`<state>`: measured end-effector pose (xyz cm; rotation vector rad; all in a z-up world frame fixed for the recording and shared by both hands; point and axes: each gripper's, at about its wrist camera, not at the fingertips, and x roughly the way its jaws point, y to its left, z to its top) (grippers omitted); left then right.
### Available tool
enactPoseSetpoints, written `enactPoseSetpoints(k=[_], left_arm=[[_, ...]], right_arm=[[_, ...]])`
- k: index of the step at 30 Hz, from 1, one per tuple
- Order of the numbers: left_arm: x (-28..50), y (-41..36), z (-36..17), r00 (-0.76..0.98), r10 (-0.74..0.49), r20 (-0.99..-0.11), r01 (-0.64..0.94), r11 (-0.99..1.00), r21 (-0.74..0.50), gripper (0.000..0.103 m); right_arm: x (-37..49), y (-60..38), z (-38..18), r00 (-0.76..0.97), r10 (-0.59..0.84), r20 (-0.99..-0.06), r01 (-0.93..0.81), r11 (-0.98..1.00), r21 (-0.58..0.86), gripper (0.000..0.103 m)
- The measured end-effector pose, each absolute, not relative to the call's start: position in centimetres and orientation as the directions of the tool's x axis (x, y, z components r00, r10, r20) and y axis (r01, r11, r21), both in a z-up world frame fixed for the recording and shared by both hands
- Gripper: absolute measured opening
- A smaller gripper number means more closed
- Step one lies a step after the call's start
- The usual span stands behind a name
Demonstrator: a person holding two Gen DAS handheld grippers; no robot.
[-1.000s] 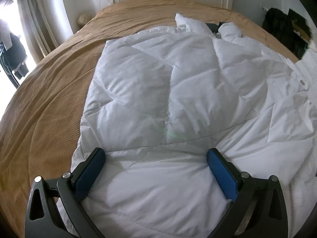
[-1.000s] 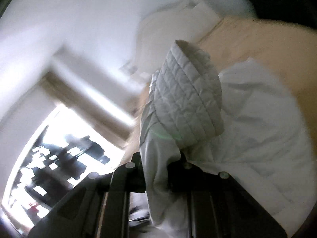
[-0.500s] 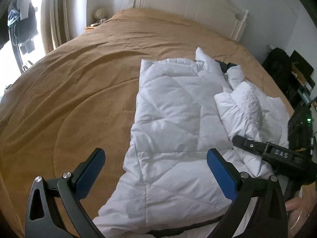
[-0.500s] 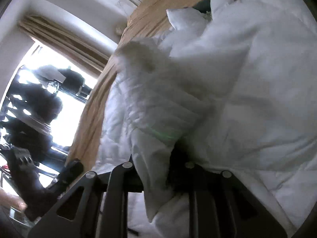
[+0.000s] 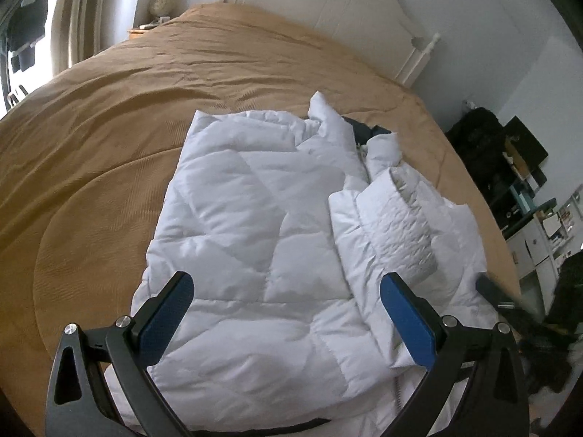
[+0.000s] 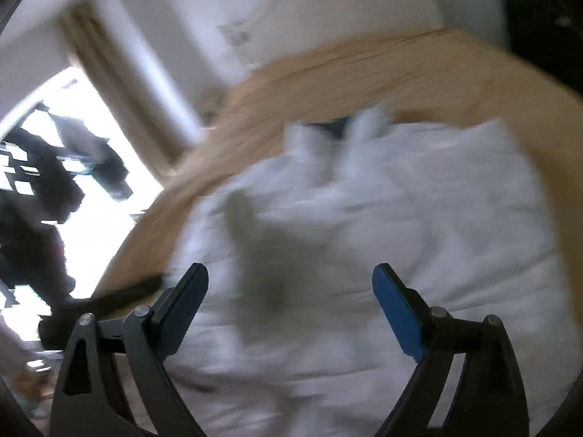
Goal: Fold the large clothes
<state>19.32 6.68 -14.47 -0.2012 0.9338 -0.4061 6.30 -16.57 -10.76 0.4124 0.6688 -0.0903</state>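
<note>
A white quilted puffer jacket (image 5: 255, 225) lies flat on the tan bedspread (image 5: 109, 138), collar at the far end. Its right sleeve (image 5: 393, 233) is folded in over the front. My left gripper (image 5: 288, 306) is open and empty, held above the jacket's hem. In the blurred right wrist view the jacket (image 6: 400, 218) fills the middle, and my right gripper (image 6: 291, 291) is open and empty above it. A dark blurred shape in the left wrist view (image 5: 499, 295), at the jacket's right edge, may be the right gripper.
A white headboard (image 5: 328, 7) stands at the bed's far end. A bright window with curtains (image 5: 73, 18) is at the left. Dark bags and shelves (image 5: 510, 167) stand beyond the bed's right side.
My right gripper has let go of the sleeve and opened; the sleeve now lies folded over the jacket front. My left gripper has drawn back and risen, still open.
</note>
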Motion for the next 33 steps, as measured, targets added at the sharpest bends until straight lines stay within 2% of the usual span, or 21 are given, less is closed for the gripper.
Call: enactPoseSetpoints(k=[2, 6, 11, 15, 18, 20, 23, 26, 28, 31, 33], left_arm=[[19.4, 6.7, -14.2, 0.531, -0.413, -0.74, 0.246, 0.911, -0.332, 0.102], [19.8, 7.3, -13.2, 0.554, -0.39, -0.736, 0.235, 0.921, -0.31, 0.102], [21.1, 7.7, -12.6, 0.561, -0.396, -0.727, 0.227, 0.918, -0.325, 0.102], [22.4, 5.6, -14.4, 0.503, -0.419, -0.756, 0.255, 0.907, -0.334, 0.102], [23.5, 3.5, -17.4, 0.453, -0.334, -0.827, 0.257, 0.937, -0.237, 0.102], [24.4, 3.0, -20.2, 0.429, -0.207, -0.879, 0.234, 0.966, -0.113, 0.103], [24.6, 3.4, -21.8, 0.433, -0.197, -0.88, 0.25, 0.964, -0.093, 0.103], [24.2, 3.3, -21.6, 0.449, -0.178, -0.876, 0.26, 0.964, -0.062, 0.103], [24.1, 3.5, -21.6, 0.453, -0.173, -0.874, 0.259, 0.964, -0.057, 0.103], [23.5, 3.6, -20.4, 0.459, -0.154, -0.875, 0.236, 0.971, -0.047, 0.103], [22.4, 3.3, -18.2, 0.506, -0.127, -0.853, 0.21, 0.977, -0.021, 0.101]], right_arm=[[8.0, -15.9, -12.1, 0.745, -0.02, -0.666, 0.257, 0.931, 0.26, 0.083], [12.4, -11.6, -15.0, 0.663, -0.067, -0.746, 0.201, 0.975, 0.091, 0.078], [12.7, -7.9, -16.1, 0.648, 0.081, -0.758, 0.041, 0.989, 0.14, 0.077], [12.6, -7.9, -16.7, 0.634, 0.074, -0.77, 0.03, 0.992, 0.12, 0.077], [11.9, -9.8, -15.8, 0.624, 0.14, -0.768, 0.04, 0.977, 0.211, 0.076], [11.2, -10.8, -15.4, 0.617, 0.167, -0.769, 0.052, 0.966, 0.252, 0.076], [9.1, -13.3, -13.9, 0.619, 0.186, -0.763, 0.091, 0.948, 0.305, 0.076], [6.5, -17.4, -12.3, 0.644, 0.115, -0.756, 0.182, 0.937, 0.298, 0.076], [5.1, -19.8, -11.6, 0.642, 0.028, -0.766, 0.251, 0.937, 0.245, 0.077], [4.2, -23.4, -13.8, 0.554, -0.092, -0.827, 0.361, 0.922, 0.139, 0.077], [3.9, -24.6, -15.8, 0.533, -0.076, -0.843, 0.38, 0.911, 0.159, 0.077]])
